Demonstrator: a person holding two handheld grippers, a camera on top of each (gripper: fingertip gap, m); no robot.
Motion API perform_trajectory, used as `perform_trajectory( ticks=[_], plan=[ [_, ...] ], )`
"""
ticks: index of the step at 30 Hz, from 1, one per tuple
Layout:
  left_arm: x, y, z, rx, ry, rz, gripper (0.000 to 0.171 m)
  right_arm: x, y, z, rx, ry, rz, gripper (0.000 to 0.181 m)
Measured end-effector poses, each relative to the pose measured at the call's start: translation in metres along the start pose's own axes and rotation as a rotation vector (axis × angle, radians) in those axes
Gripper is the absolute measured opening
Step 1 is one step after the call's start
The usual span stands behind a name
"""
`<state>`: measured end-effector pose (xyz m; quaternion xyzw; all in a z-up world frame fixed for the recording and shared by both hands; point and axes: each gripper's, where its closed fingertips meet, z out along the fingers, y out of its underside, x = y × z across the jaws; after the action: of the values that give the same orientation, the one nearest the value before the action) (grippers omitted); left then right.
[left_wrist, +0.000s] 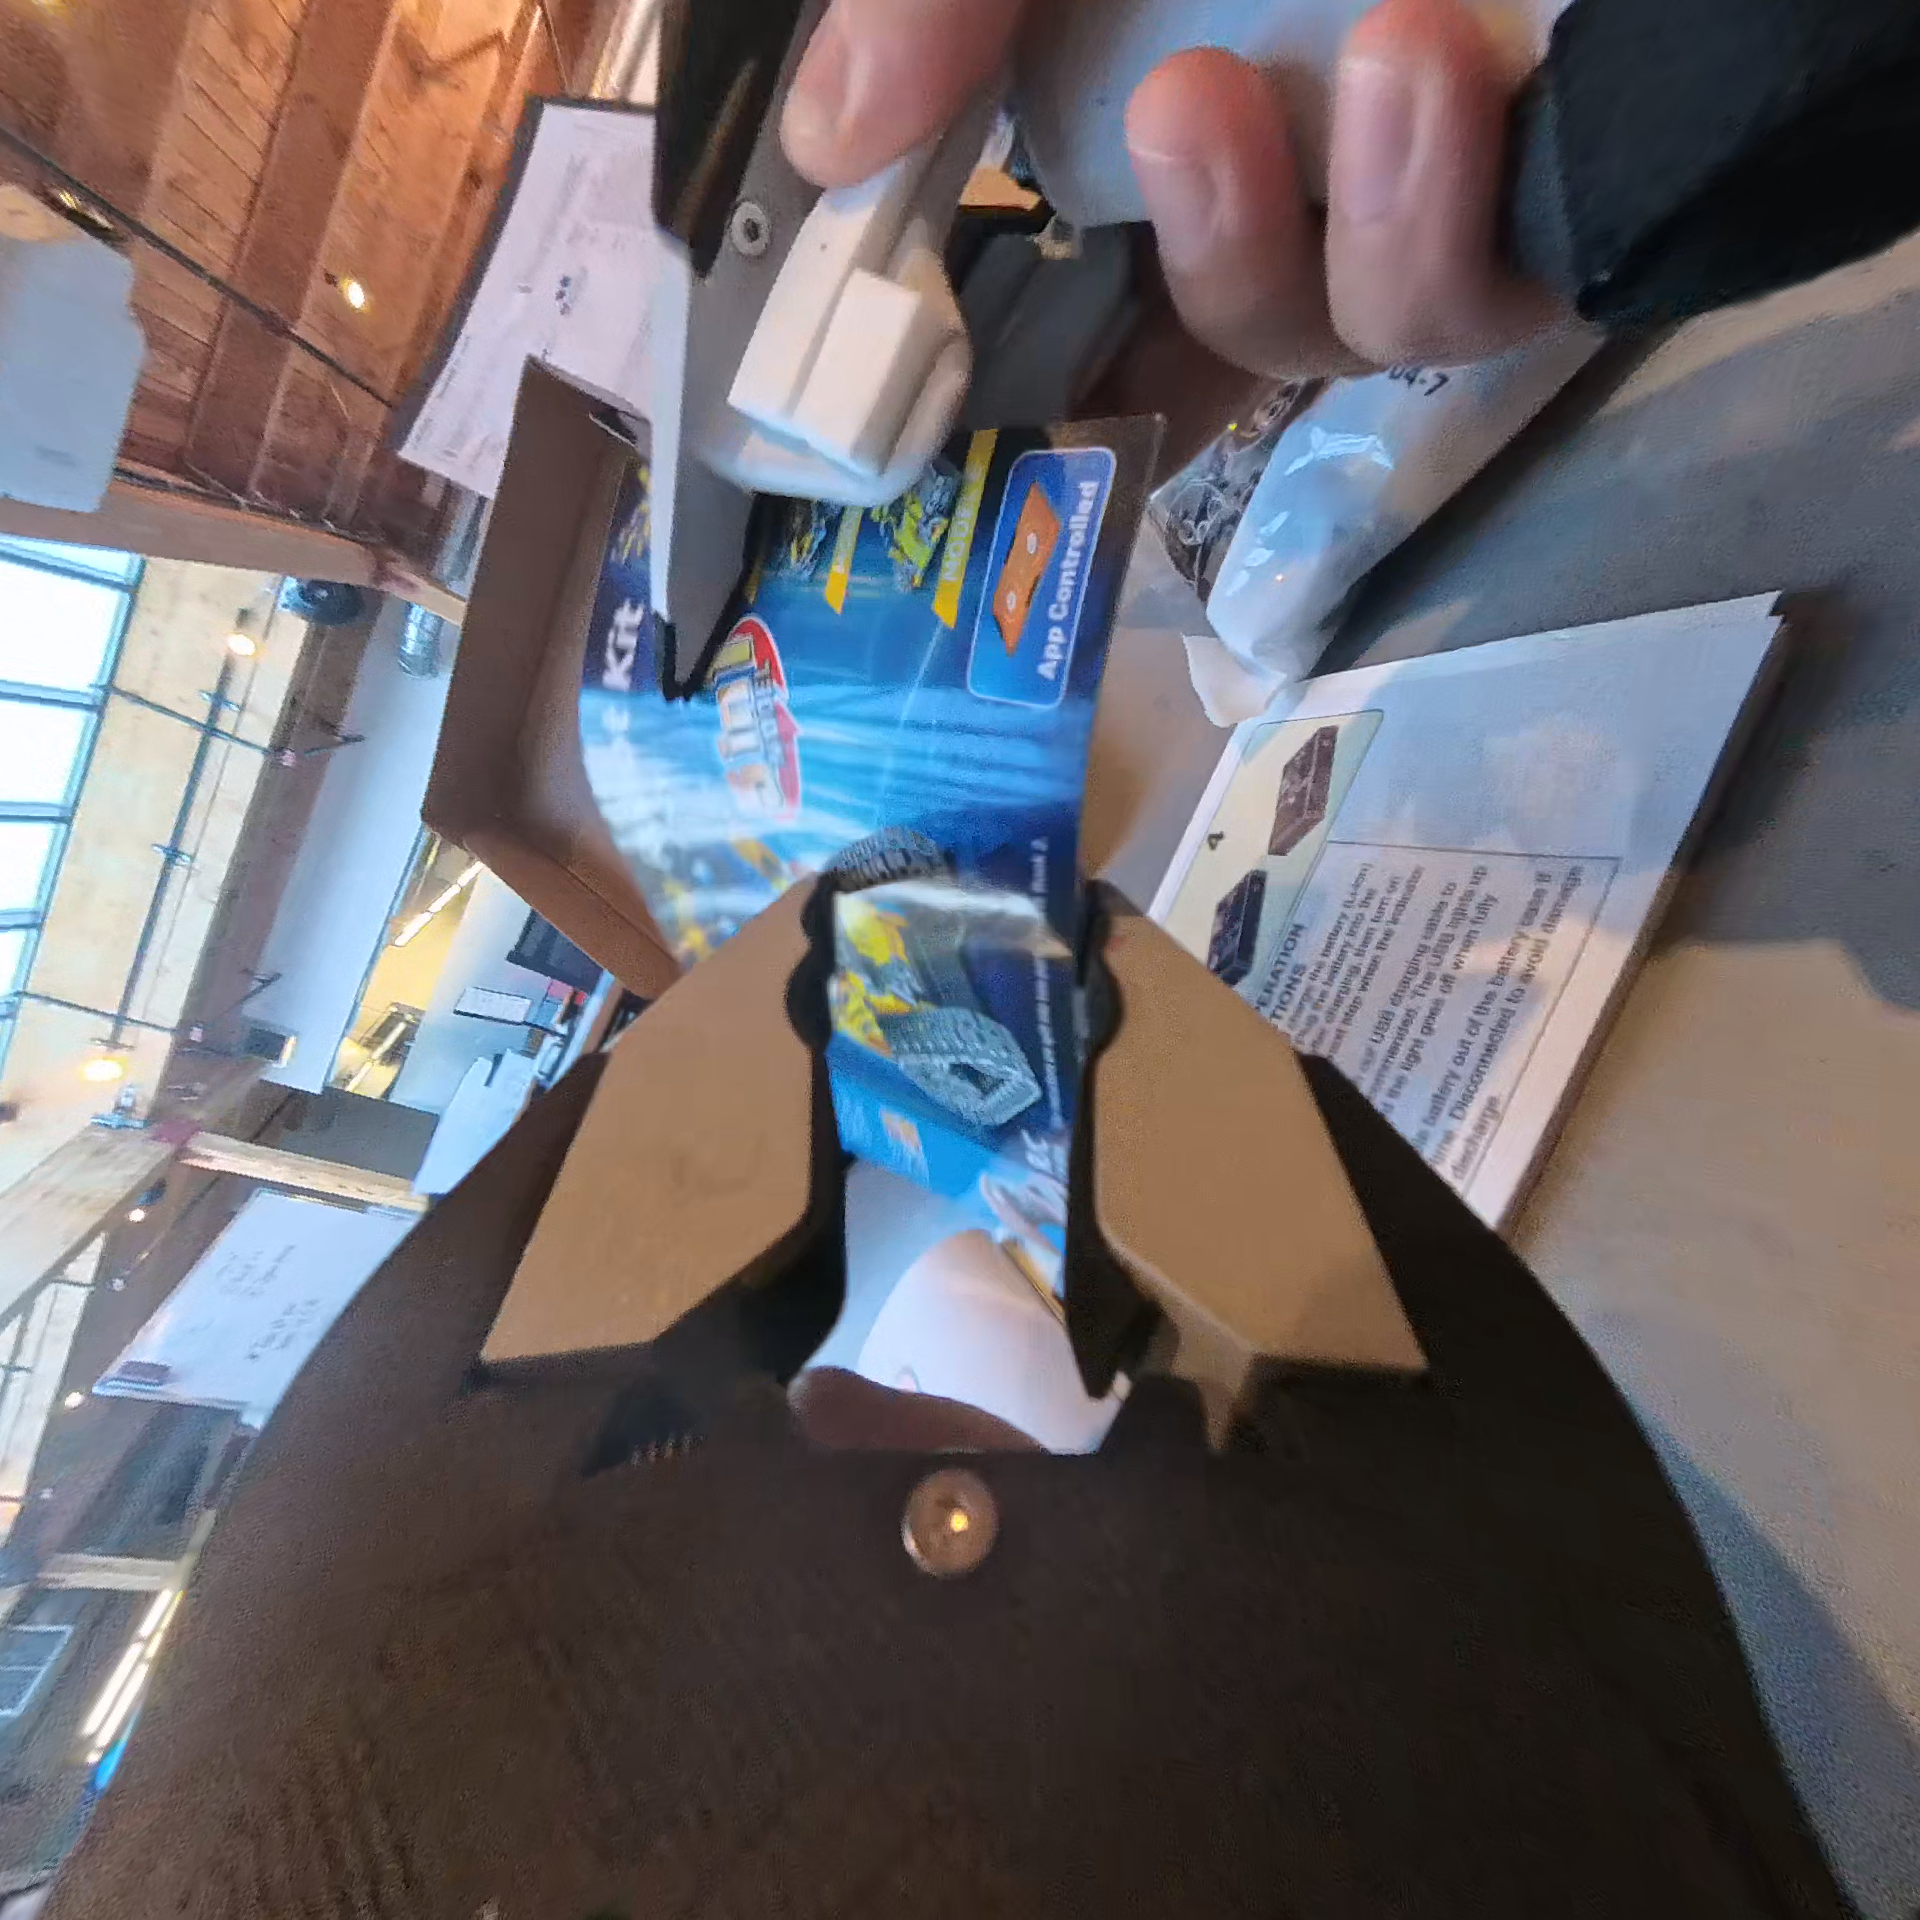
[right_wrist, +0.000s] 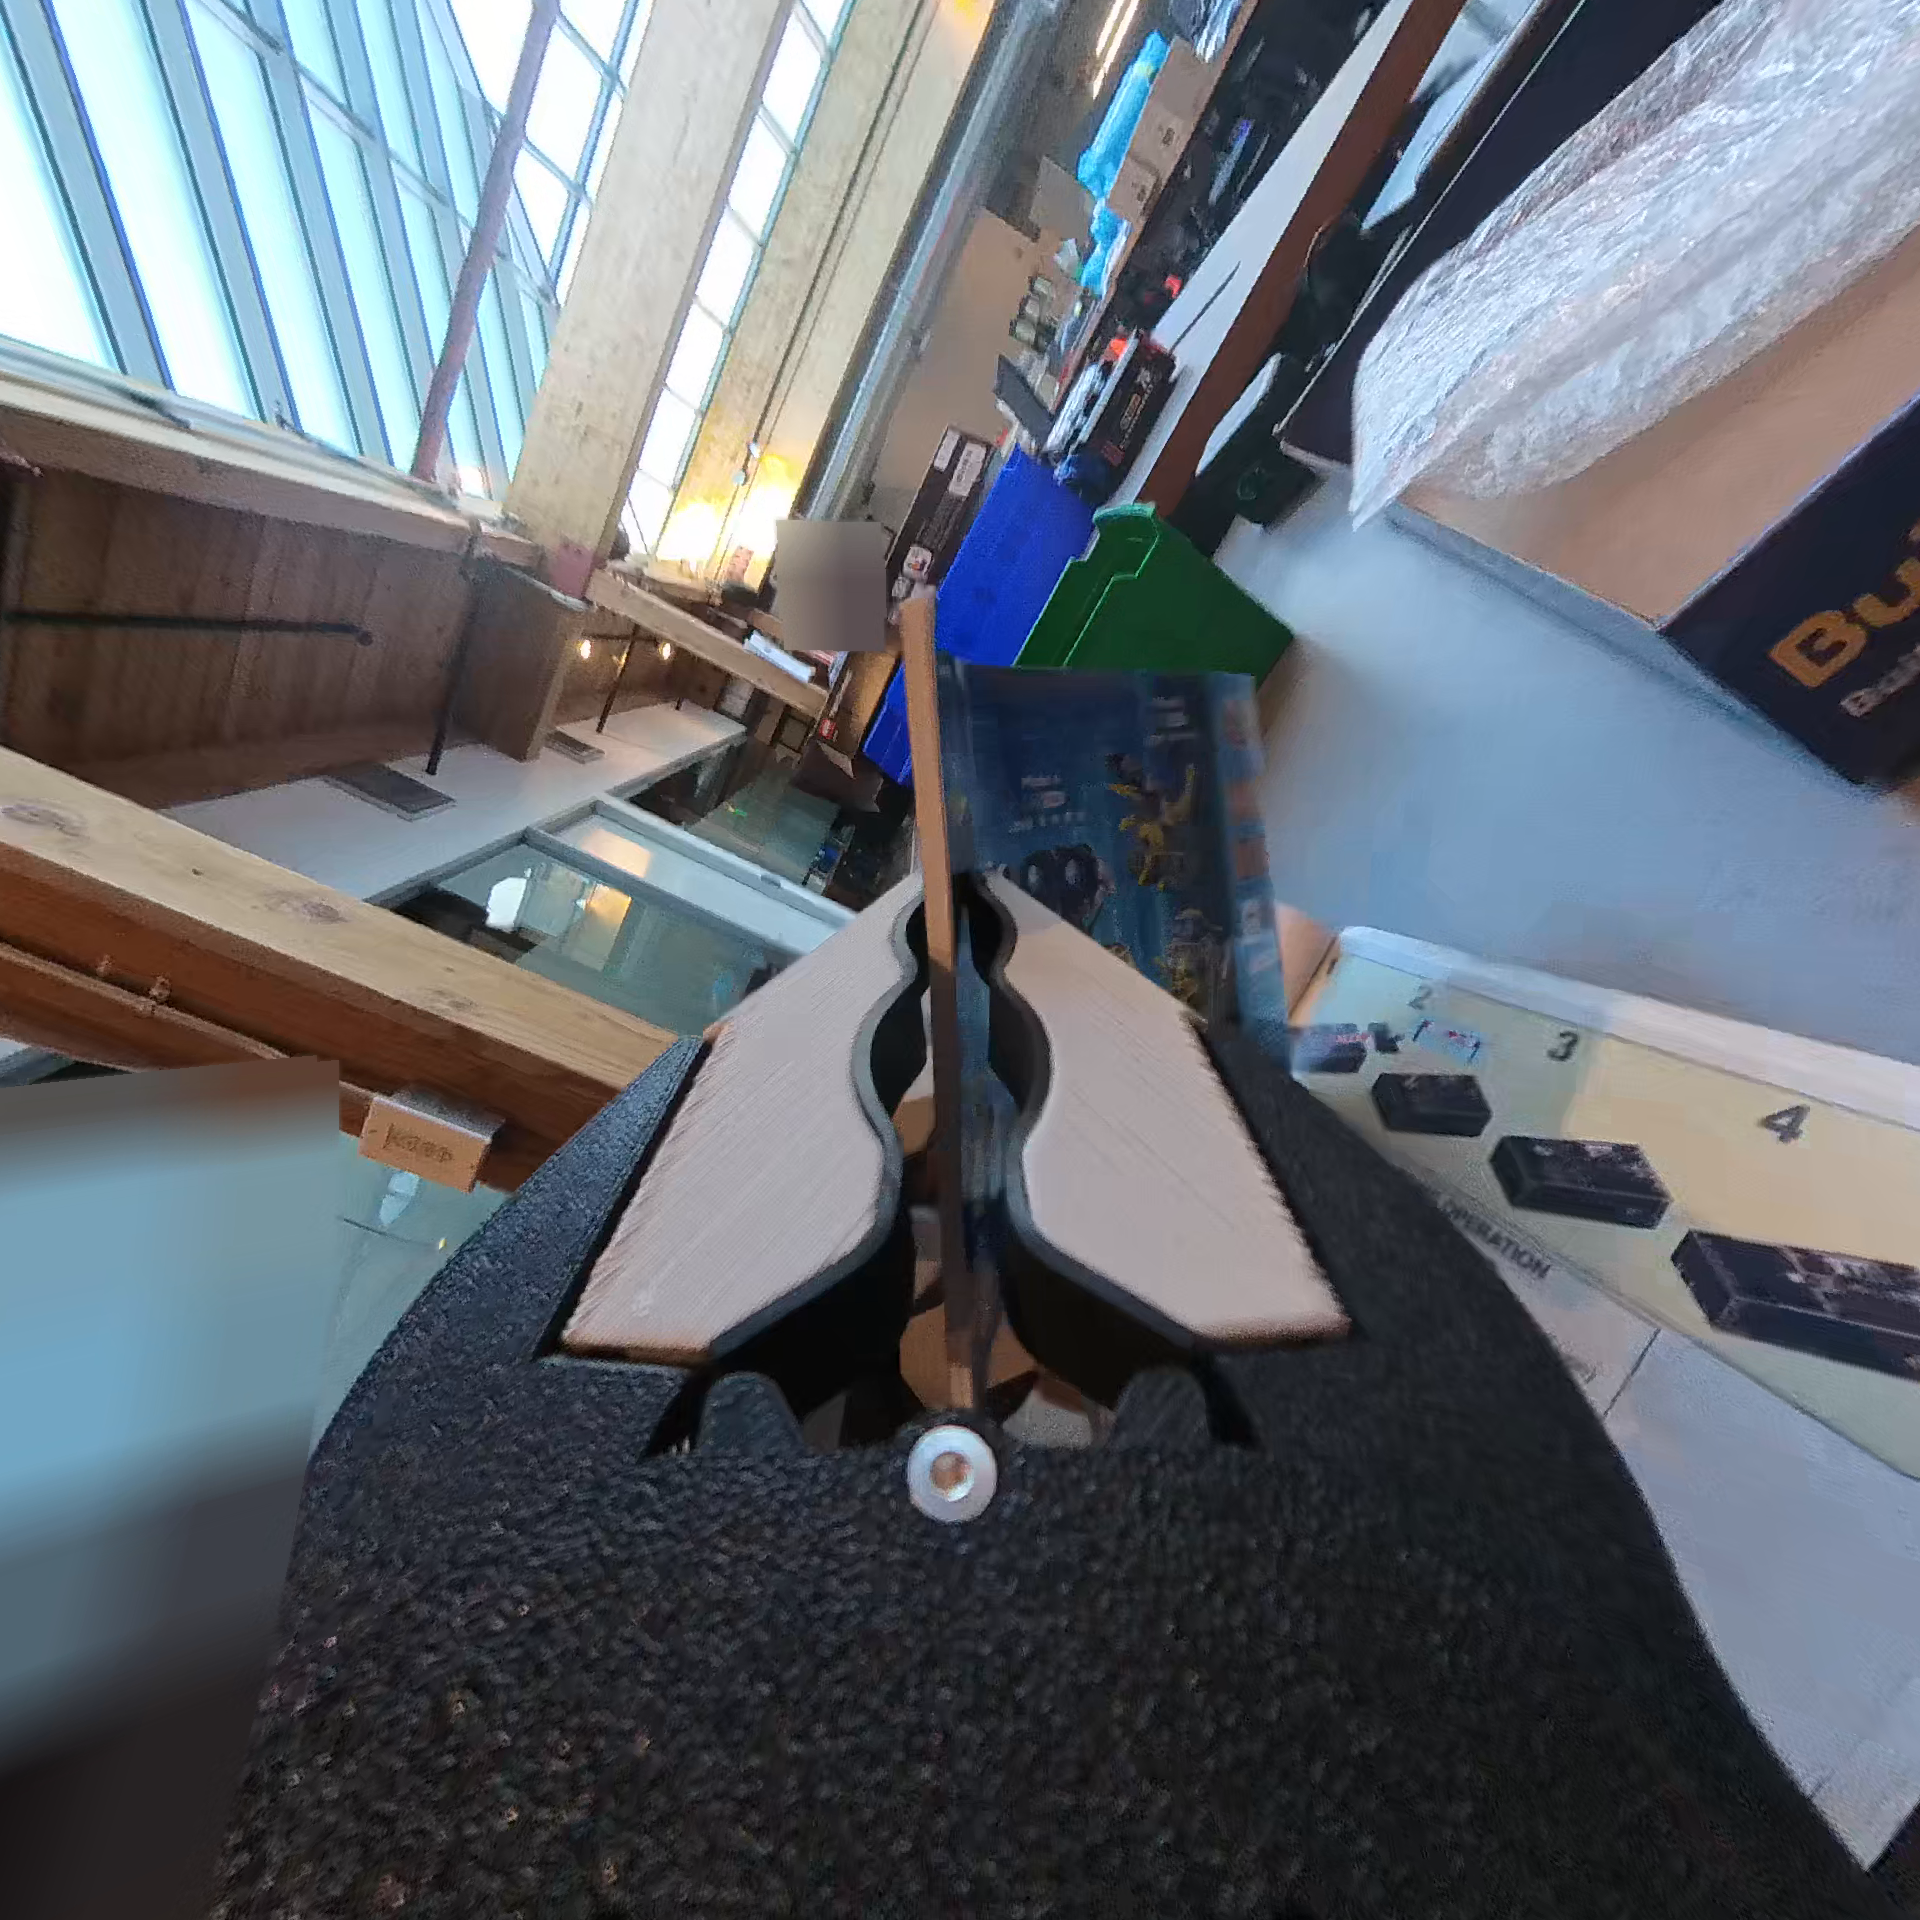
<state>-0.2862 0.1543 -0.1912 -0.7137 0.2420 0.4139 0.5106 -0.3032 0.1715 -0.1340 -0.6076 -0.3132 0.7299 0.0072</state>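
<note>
Left gripper (left_wrist: 956, 997): jaws clamped on blue printed box (left_wrist: 883, 665) | right gripper (right_wrist: 961, 977): jaws clamped on its cardboard flap (right_wrist: 925, 748) | risk: flap tears if both pull apart.

Left gripper (left_wrist: 951, 997): black textured body, tan fingers (left_wrist: 686, 1122), one silver screw. Right gripper (right_wrist: 961, 935) built alike. Dark sleeve (left_wrist: 1714, 145) seen upper right of frame.

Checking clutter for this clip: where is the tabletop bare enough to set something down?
Bare grey table lies between the green bin, the bubble-wrapped carton and the instruction sheet. It is crowded around the blue box both grippers clamp, beside the plastic bag.
</note>
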Motion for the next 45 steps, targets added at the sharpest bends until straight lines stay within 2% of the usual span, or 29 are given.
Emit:
perform_trajectory(
  ticks=[2, 4, 9, 14, 18, 21, 27, 29, 30, 31, 37, 45],
  plan=[
    [-0.012, 0.001, -0.005, 0.049, -0.058, -0.044, 0.014, 0.004, -0.01, -0.006, 0.062, 0.017, -0.025, 0.006],
    [-0.022, 0.006, -0.009, 0.068, -0.043, -0.175, 0.002, 0.009, -0.011, -0.007, 0.045, 0.047, -0.075, 0.013],
    [-0.028, 0.02, -0.01, 0.099, 0.15, -0.651, 0.0, 0.009, -0.007, 0.004, 0.008, -0.005, -0.058, 0.033],
    [-0.031, 0.022, -0.011, 0.102, 0.169, -0.751, 0.0, -0.002, -0.009, 0.011, 0.017, -0.108, -0.028, 0.05],
    [-0.027, 0.02, -0.011, 0.101, 0.176, -0.731, 0.0, -0.014, -0.012, 0.01, 0.033, -0.183, -0.033, 0.046],
    [-0.024, 0.018, -0.012, 0.094, 0.143, -0.656, 0.0, -0.008, -0.01, 0.009, 0.015, -0.146, -0.028, 0.037],
    [-0.027, 0.021, -0.013, 0.076, 0.069, -0.503, 0.0, -0.012, -0.007, 0.001, -0.044, -0.132, -0.004, 0.051],
    [-0.03, 0.023, -0.013, 0.067, 0.016, -0.396, 0.0, -0.011, -0.004, -0.002, -0.075, -0.102, -0.013, 0.05],
    [-0.03, 0.024, -0.013, 0.066, 0.006, -0.37, 0.0, -0.01, -0.003, -0.003, -0.081, -0.093, -0.016, 0.042],
    [-0.029, 0.023, -0.013, 0.07, 0.011, -0.381, 0.0, -0.008, -0.003, -0.004, -0.079, -0.088, -0.021, 0.032],
    [-0.029, 0.023, -0.013, 0.074, 0.03, -0.43, 0.0, -0.015, -0.01, -0.006, -0.03, -0.173, 0.025, 0.036],
    [-0.027, 0.022, -0.013, 0.073, 0.036, -0.422, 0.0, -0.006, -0.007, -0.005, -0.043, -0.124, 0.011, 0.033]
  ],
)
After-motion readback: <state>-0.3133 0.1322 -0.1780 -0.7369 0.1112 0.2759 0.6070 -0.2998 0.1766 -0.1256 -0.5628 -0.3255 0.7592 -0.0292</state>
